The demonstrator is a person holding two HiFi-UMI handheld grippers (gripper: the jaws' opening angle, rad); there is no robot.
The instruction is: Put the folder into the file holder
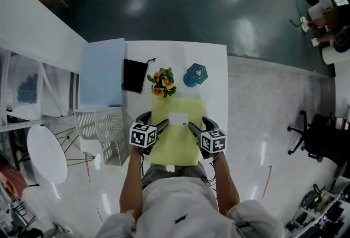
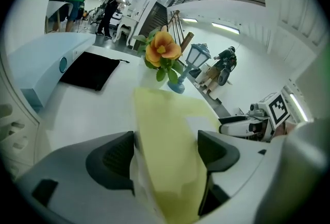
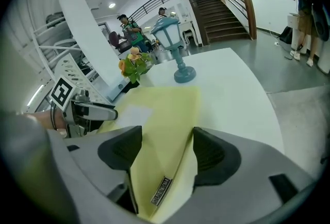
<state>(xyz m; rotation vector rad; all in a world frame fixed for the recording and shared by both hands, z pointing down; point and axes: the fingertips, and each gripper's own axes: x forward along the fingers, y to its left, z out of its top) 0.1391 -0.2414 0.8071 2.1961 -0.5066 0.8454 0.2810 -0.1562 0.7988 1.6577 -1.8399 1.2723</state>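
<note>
Folder [image 1: 176,146] lies on table [image 1: 216,67], centre of head view, w/ its side edges inside both tongs. Left gripper [image 1: 155,121] and right gripper [image 1: 199,125] stand wide open, pads not pressing, prob. set for an even two-side lift. Holder [image 1: 104,133] is prob. the white mesh thing at lower left; slots are hard to see. Folder's near end is hidden by the person's shirt.
</note>
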